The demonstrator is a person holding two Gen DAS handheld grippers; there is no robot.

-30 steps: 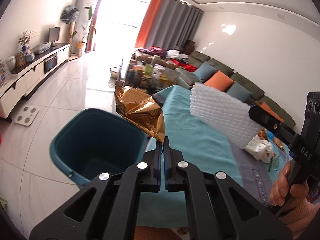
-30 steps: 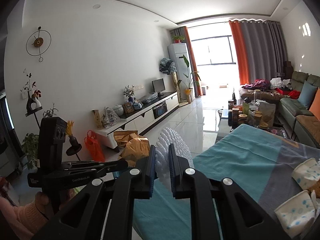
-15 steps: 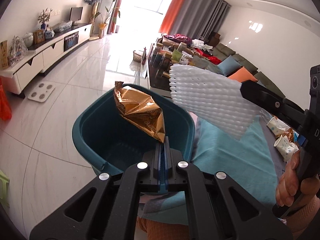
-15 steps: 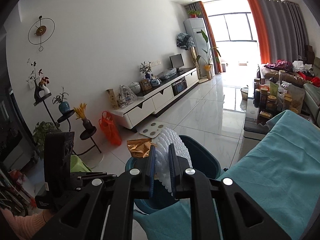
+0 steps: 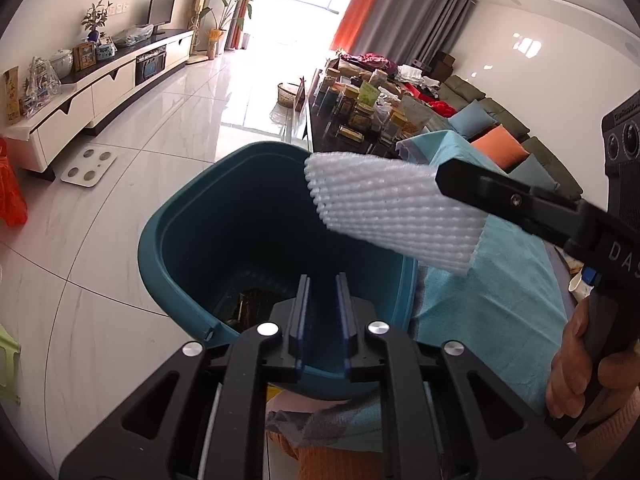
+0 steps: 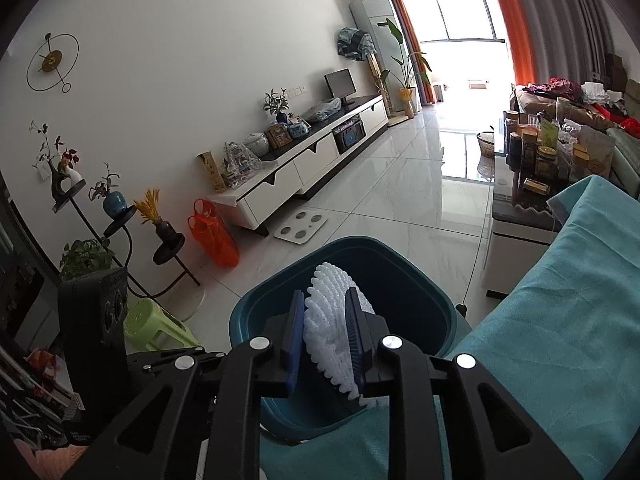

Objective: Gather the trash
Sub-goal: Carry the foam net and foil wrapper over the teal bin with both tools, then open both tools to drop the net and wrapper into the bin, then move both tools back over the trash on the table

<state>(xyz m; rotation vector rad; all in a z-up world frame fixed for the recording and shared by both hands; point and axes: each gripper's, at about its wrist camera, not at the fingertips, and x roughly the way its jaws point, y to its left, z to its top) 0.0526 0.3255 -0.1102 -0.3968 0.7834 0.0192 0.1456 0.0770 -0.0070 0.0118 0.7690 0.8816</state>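
A teal trash bin point(image 5: 188, 240) stands on the floor beside the table; it also shows in the right wrist view point(image 6: 404, 264). My left gripper point(image 5: 323, 284) is open and empty above the bin. A gold foil wrapper point(image 5: 252, 306) lies at the bin's bottom. My right gripper point(image 6: 326, 300) is shut on a white foam net sleeve point(image 6: 334, 320) and holds it over the bin. The sleeve point(image 5: 384, 212) sticks out from the right gripper's fingers point(image 5: 480, 188) in the left wrist view.
A teal cloth covers the table point(image 6: 560, 320) at the right. A coffee table with several jars point(image 5: 360, 112) and a sofa point(image 5: 520, 148) lie beyond. A white TV cabinet point(image 6: 304, 164), a scale point(image 6: 300, 228), an orange bag point(image 6: 212, 236) and a green stool point(image 6: 156, 328) line the left.
My left gripper has opened and the gold wrapper has dropped into the bin. My right gripper has carried the foam sleeve from over the table to over the bin.
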